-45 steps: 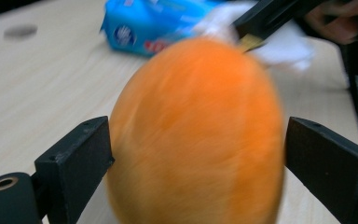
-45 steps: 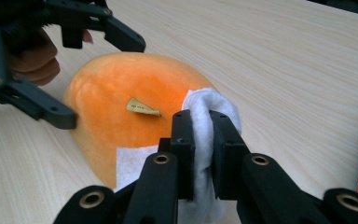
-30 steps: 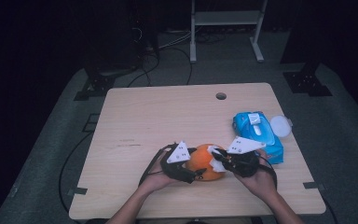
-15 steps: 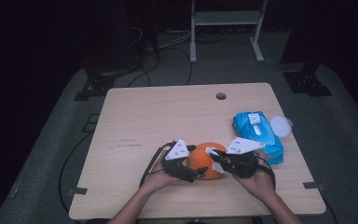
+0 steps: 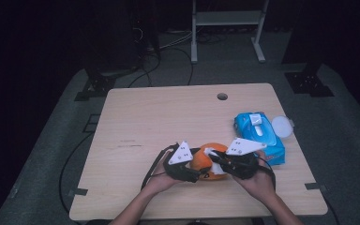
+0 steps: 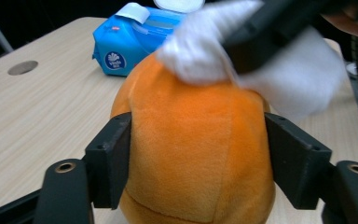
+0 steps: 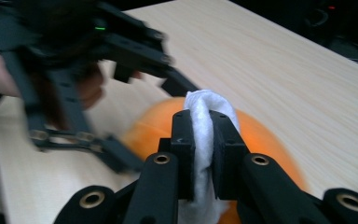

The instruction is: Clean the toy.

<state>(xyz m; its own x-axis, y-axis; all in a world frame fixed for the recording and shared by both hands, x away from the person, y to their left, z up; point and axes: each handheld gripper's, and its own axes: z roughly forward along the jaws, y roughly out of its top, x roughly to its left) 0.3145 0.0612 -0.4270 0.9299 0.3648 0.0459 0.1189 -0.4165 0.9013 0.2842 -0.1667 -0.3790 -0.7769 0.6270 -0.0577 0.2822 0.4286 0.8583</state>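
Note:
An orange plush toy (image 5: 201,161) sits on the wooden table (image 5: 159,122) near its front edge. My left gripper (image 5: 194,174) has just been closing, and its pads now press both sides of the plush (image 6: 191,140). From the right, my right gripper (image 5: 215,159) is shut on a white wipe (image 7: 205,105) and holds it against the top of the plush (image 7: 256,135). In the left gripper view the wipe (image 6: 307,79) lies over the toy's upper right part. The person's hands hold both grippers close together.
A blue pack of wipes (image 5: 258,133) with its flap raised lies just right of the grippers, also seen as the blue pack (image 6: 130,42). A round white lid (image 5: 281,126) rests beside it. A cable hole (image 5: 222,96) is near the table's far edge.
The wipe in the right gripper has slid slightly across the top of the plush. Both hands otherwise stay in the same spot.

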